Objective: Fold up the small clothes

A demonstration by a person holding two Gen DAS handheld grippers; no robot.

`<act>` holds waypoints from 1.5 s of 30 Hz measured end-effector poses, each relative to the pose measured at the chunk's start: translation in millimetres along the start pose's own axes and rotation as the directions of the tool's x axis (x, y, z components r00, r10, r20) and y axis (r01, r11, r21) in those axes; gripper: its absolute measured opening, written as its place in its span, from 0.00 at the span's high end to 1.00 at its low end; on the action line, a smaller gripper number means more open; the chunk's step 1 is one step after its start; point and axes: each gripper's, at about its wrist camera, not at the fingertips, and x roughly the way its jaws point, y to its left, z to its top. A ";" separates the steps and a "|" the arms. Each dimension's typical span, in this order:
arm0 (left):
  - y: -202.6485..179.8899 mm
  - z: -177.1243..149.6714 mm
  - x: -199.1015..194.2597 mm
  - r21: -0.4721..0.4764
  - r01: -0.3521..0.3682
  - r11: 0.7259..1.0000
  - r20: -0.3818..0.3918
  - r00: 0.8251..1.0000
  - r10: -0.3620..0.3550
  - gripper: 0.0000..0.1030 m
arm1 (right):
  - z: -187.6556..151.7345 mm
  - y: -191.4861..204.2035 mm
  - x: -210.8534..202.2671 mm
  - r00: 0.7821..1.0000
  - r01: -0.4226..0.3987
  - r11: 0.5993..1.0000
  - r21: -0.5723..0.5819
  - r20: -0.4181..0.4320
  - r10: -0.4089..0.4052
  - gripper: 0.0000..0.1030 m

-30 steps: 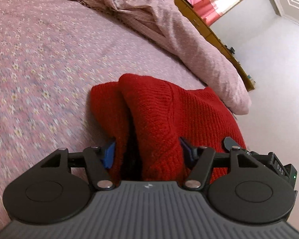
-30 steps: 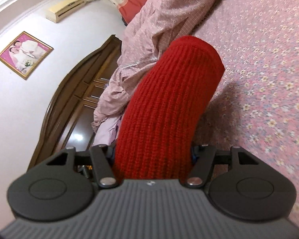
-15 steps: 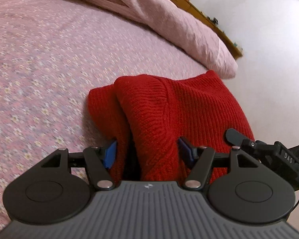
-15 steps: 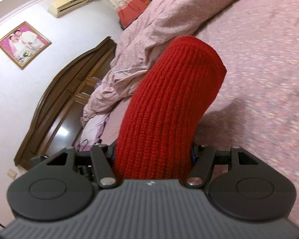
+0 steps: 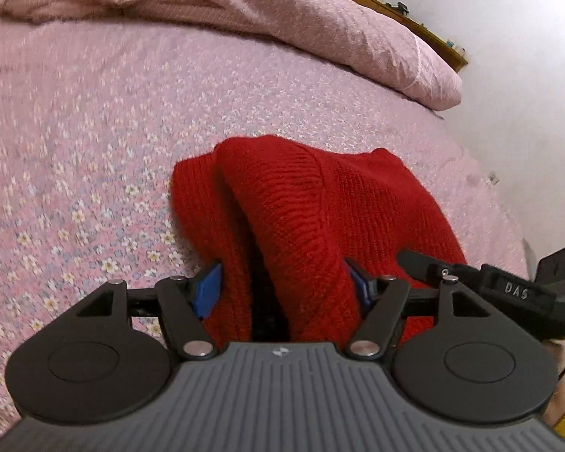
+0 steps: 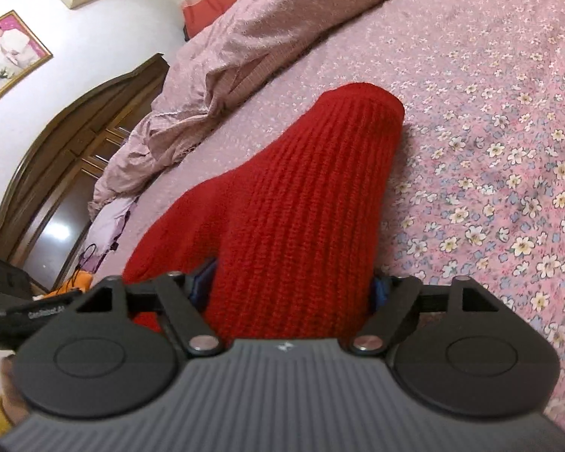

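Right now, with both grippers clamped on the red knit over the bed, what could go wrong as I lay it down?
1. The left gripper pinches a bunched double fold of the red knit; setting it down may trap a crease.
2. The right gripper holds a thick roll of cloth that could slip out.
3. The rumpled quilt lies close behind; a forward swing could snag it.

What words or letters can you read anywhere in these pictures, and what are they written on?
"DAS": white letters on the black body of the right tool, seen from the left wrist camera.
White lettering on the black body of the left tool, seen from the right wrist camera: too blurred to read.
Small white logo on the grey housing: a mark, no letters.
Framed photo: no readable text.
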 end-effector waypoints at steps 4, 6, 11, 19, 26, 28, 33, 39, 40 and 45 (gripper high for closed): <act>-7.2 0.8 -5.3 0.019 -0.034 0.999 -0.001 0.999 0.034 0.29 | -2.9 6.5 -7.3 1.000 0.030 0.999 -0.022 0.011 -0.029 0.22; -11.5 1.1 -10.5 0.032 -0.057 0.998 0.001 0.998 0.057 0.29 | -3.2 9.7 -11.6 0.999 0.043 0.999 -0.015 0.018 -0.042 0.22; -23.5 -1.0 -25.9 0.081 -0.116 0.990 0.023 0.993 0.114 0.29 | -7.7 19.3 -27.4 0.995 0.090 0.996 -0.028 0.048 -0.089 0.22; -36.2 -9.2 -46.5 0.111 -0.161 0.981 0.041 0.987 0.158 0.29 | -16.0 53.2 -59.1 0.969 0.206 0.965 -0.164 0.175 -0.177 0.23; -35.4 -19.7 -53.7 0.073 -0.167 0.983 0.025 0.986 0.166 0.29 | -22.1 72.9 -71.3 0.968 0.184 0.964 -0.193 0.208 -0.143 0.23; -34.7 -22.8 -56.7 0.063 -0.169 0.984 0.023 0.985 0.168 0.29 | -26.2 77.9 -73.7 0.966 0.189 0.959 -0.212 0.214 -0.143 0.23; -32.9 -31.7 -61.9 0.052 -0.179 0.983 0.018 0.984 0.178 0.29 | -39.4 88.1 -77.6 0.969 0.205 0.949 -0.239 0.189 -0.162 0.23; -30.9 -40.1 -55.0 0.069 -0.199 0.978 0.013 0.980 0.198 0.27 | -57.2 91.9 -56.8 0.958 0.285 0.906 -0.312 0.132 -0.255 0.24; -30.5 -41.2 -52.9 0.072 -0.203 0.977 0.013 0.979 0.202 0.25 | -57.8 89.9 -53.5 0.956 0.292 0.904 -0.312 0.127 -0.265 0.24; -28.9 -41.5 -49.8 0.063 -0.212 0.975 0.011 0.977 0.211 0.23 | -61.4 87.0 -46.8 0.947 0.320 0.889 -0.328 0.128 -0.294 0.23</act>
